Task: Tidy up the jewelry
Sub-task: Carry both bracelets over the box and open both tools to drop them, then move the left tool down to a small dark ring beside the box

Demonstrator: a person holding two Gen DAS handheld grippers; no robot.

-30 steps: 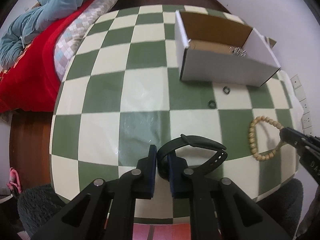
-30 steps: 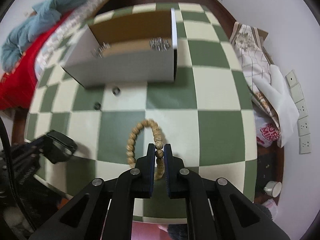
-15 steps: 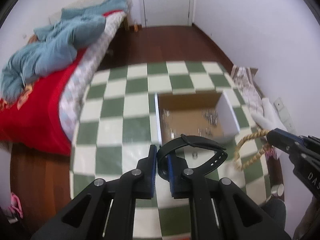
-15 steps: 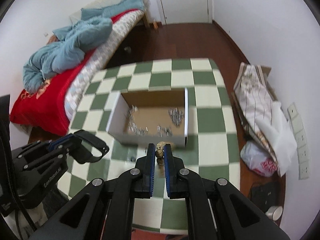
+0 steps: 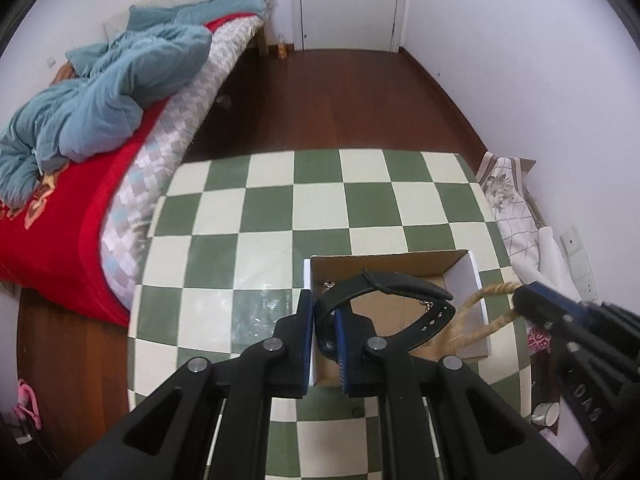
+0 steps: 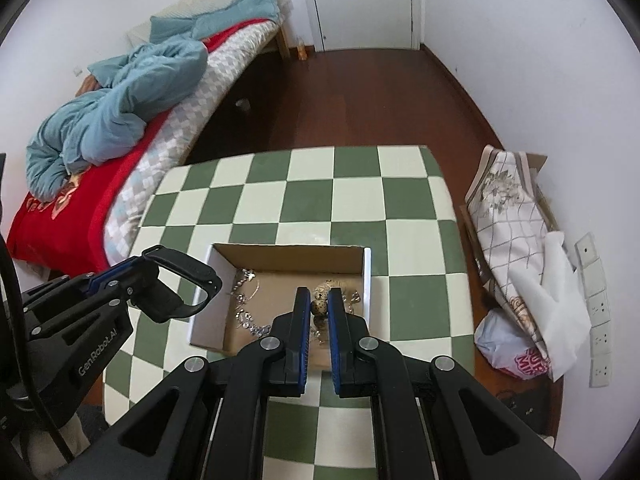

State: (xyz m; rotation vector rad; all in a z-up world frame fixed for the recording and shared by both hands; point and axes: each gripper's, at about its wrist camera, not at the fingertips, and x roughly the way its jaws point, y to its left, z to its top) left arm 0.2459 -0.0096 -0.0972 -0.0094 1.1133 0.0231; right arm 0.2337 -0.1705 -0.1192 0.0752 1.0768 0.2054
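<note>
Left wrist view: green-and-cream checkered table [image 5: 248, 248] on a dark wood floor; bed with red cover [image 5: 60, 216] at left, white door [image 5: 348, 0] behind. Left gripper [image 5: 323, 332] is clamped on a black watch strap [image 5: 400, 284], held above the open cardboard box [image 5: 478, 280].

Right wrist view: same table [image 6: 408, 200]; floral bag [image 6: 508, 204] leans on the right wall. Right gripper [image 6: 319, 307] pinches the wooden bead bracelet [image 6: 320, 306] over the box [image 6: 366, 276], where silver chains [image 6: 246, 312] lie.
</note>
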